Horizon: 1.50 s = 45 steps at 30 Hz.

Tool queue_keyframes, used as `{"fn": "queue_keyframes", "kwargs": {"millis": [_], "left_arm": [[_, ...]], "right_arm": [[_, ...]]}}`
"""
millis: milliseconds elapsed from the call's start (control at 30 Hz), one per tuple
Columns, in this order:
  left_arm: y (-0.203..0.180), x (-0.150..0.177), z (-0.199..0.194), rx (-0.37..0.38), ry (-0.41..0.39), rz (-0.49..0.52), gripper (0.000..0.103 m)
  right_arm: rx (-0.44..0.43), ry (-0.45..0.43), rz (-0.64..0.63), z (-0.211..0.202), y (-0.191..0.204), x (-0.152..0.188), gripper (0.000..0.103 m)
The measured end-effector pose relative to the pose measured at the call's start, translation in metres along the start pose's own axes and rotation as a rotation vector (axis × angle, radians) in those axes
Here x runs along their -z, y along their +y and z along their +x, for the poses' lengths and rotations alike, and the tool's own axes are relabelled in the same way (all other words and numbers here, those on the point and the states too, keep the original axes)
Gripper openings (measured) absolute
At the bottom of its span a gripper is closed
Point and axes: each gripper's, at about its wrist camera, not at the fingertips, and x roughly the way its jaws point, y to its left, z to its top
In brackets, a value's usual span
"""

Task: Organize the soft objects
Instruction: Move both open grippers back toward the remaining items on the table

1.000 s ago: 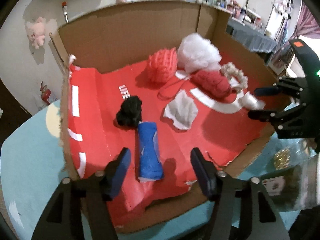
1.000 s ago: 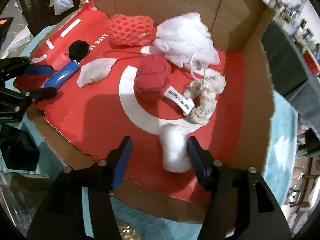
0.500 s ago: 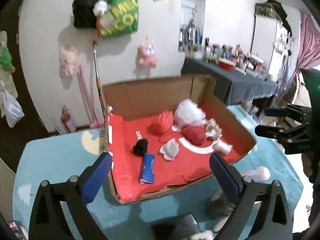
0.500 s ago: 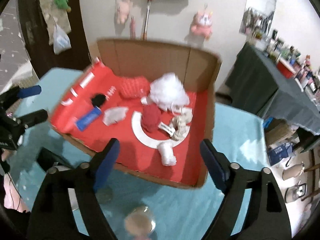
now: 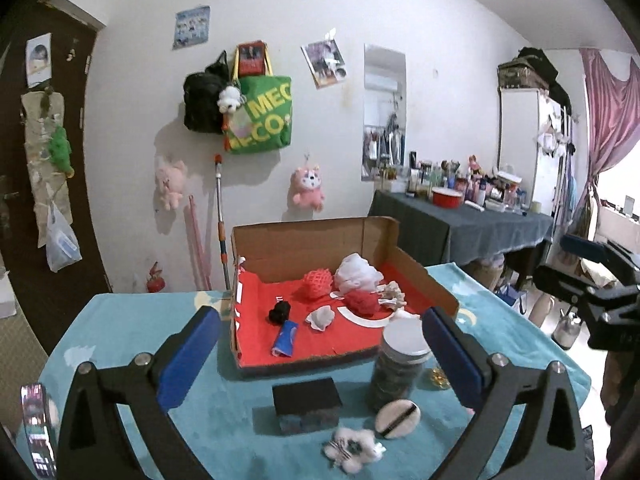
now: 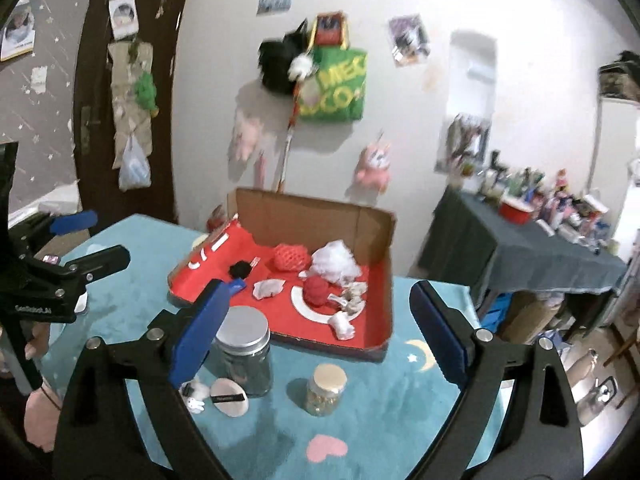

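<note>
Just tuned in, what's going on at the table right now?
Neither gripper holds anything. The left gripper and right gripper hover above the near side of the table, jaws spreading wide with nothing between them. Soft items, among them a blue roll, a white puff and a red yarn ball, lie in the cardboard box. Jars and a powder puff sit outside it.

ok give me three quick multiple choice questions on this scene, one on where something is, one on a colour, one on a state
1. Where is the blue roll?
A. in the cardboard box
B. on the teal cloth
C. in a gripper

2. What colour is the box lining?
A. green
B. red
C. white

3. What do the left gripper and right gripper hold?
A. a jar each
B. a puff each
C. nothing

Answers: 1 A, it lies on the box floor near the front edge. 2 B, the floor shows red around the objects. 3 C, both jaws stand wide with nothing between, the right's opening.
</note>
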Motion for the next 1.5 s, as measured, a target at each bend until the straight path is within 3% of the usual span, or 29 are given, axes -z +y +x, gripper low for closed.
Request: {"fn": "queue_keyframes", "kwargs": {"millis": [333, 500, 867, 1267, 1500], "left_arm": [[-0.016, 0.051, -0.017, -0.015, 0.005, -0.039, 0.103], [-0.021, 0.077, -0.009, -0.03, 0.044, -0.047, 0.103], [-0.031, 0.119, 0.003, -0.056, 0.096, -0.06, 0.103], [-0.031, 0.151, 0.018, -0.091, 0.172, -0.079, 0.103], [-0.026, 0.154, 0.025, -0.102, 0.2, -0.098, 0.103]], "right_arm": [[0.064, -0.024, 0.08, -0.028, 0.006, 0.063, 0.097], [0.13, -0.026, 0.08, -0.031, 0.01, 0.094, 0.097], [0.124, 0.055, 0.133, -0.011, 0.01, 0.15, 0.097], [0.116, 0.119, 0.13, 0.003, 0.019, 0.183, 0.097], [0.101, 0.152, 0.136, 0.013, 0.018, 0.187, 0.097]]}}
